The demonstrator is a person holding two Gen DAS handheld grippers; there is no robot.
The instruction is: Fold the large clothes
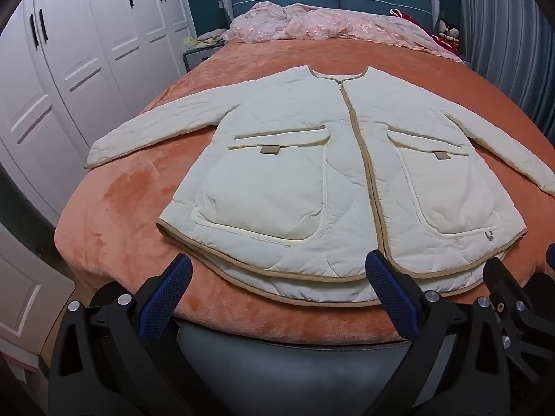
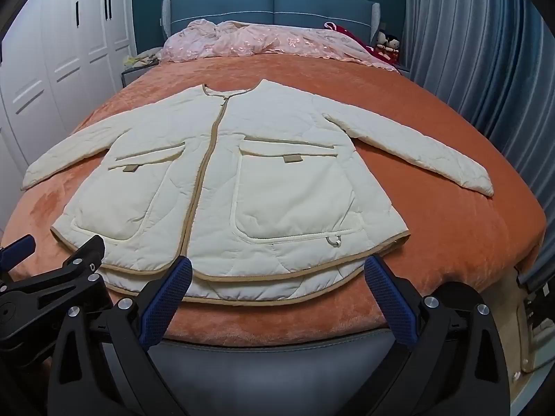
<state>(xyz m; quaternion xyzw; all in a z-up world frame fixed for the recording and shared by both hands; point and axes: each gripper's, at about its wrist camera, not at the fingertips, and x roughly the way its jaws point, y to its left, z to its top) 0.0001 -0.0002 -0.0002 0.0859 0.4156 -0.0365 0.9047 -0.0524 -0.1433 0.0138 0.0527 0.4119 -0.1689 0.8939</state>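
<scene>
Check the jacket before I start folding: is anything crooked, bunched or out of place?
Nothing much stands out. The jacket lies flat, zipped, sleeves spread on the orange blanket. Its back hem shows below the front hem. A darker patch marks the blanket beside the left sleeve.

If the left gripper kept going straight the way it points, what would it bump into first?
Probably the jacket: the open left gripper aims down at its hem near the bed's edge, though depth is hard to judge.
</scene>
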